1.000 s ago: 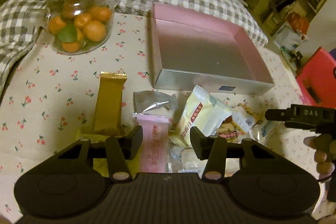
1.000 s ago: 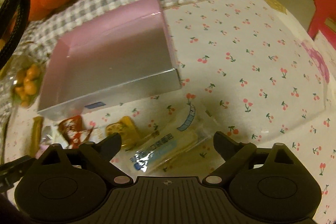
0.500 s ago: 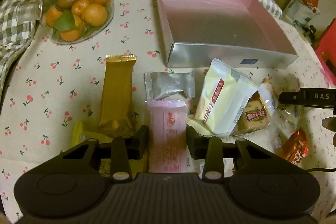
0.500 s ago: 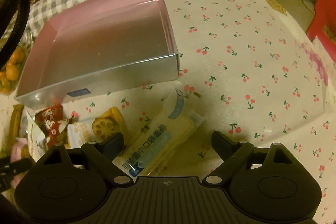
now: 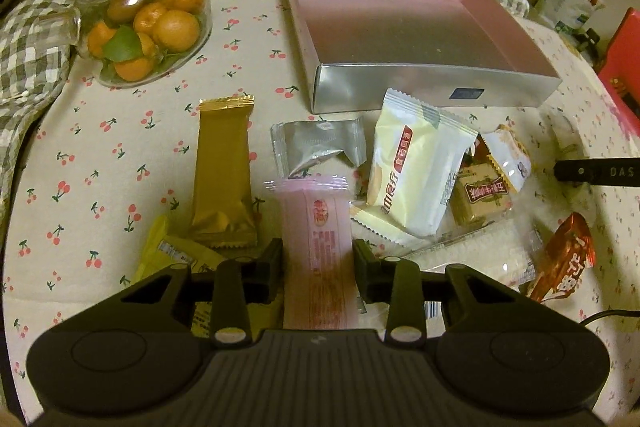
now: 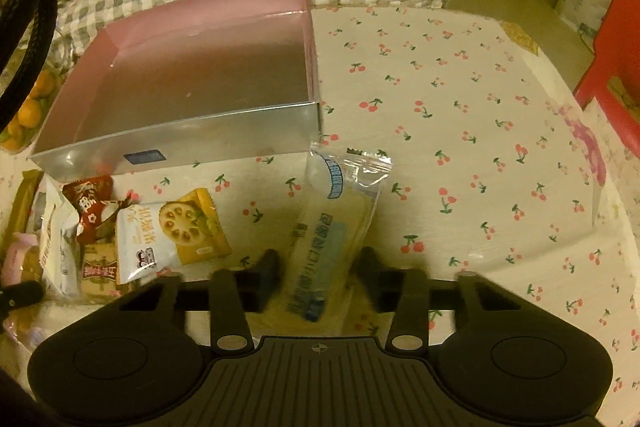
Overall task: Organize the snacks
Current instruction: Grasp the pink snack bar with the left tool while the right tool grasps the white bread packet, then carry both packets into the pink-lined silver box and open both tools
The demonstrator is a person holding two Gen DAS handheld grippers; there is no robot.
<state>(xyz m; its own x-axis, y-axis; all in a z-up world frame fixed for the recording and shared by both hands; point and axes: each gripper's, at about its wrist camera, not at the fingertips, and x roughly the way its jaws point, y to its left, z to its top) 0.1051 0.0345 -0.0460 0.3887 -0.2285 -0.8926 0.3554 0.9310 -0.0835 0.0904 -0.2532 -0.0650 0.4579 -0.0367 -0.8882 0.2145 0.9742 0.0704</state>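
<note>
Now L gripper pinches pink snack bar on tablecloth w/ R gripper half-open astride clear pkt; squeeze mid-pack, lift straight, drop in pink box.

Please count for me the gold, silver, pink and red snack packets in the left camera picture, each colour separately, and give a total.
Gold packet: 1
Silver packet: 1
Pink packet: 1, between the fingers of the left gripper
Red packet: 1
Total: 4
</note>
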